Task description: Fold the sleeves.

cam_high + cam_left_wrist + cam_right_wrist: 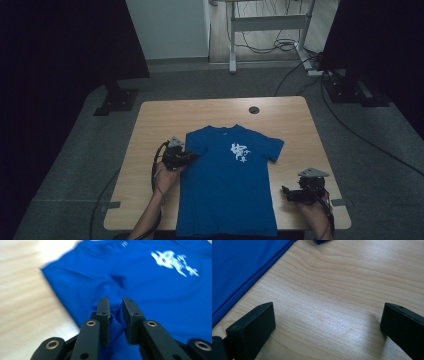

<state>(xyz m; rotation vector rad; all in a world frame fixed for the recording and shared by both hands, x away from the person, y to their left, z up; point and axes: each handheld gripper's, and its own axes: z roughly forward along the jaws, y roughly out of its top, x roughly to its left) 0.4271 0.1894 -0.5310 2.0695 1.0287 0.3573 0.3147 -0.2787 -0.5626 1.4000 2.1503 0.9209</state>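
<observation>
Two grippers are working at the table (150, 120): the left gripper (115, 305) is pinching a fold of the blue shirt (155, 297), while the right gripper (327, 322) is hovering spread, the shirt's edge just beside it.

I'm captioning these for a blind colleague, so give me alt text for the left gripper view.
The left gripper pinches a fold of a blue T-shirt between its two black jaws. The shirt lies spread on a light wooden table, its white chest print at upper right.
</observation>
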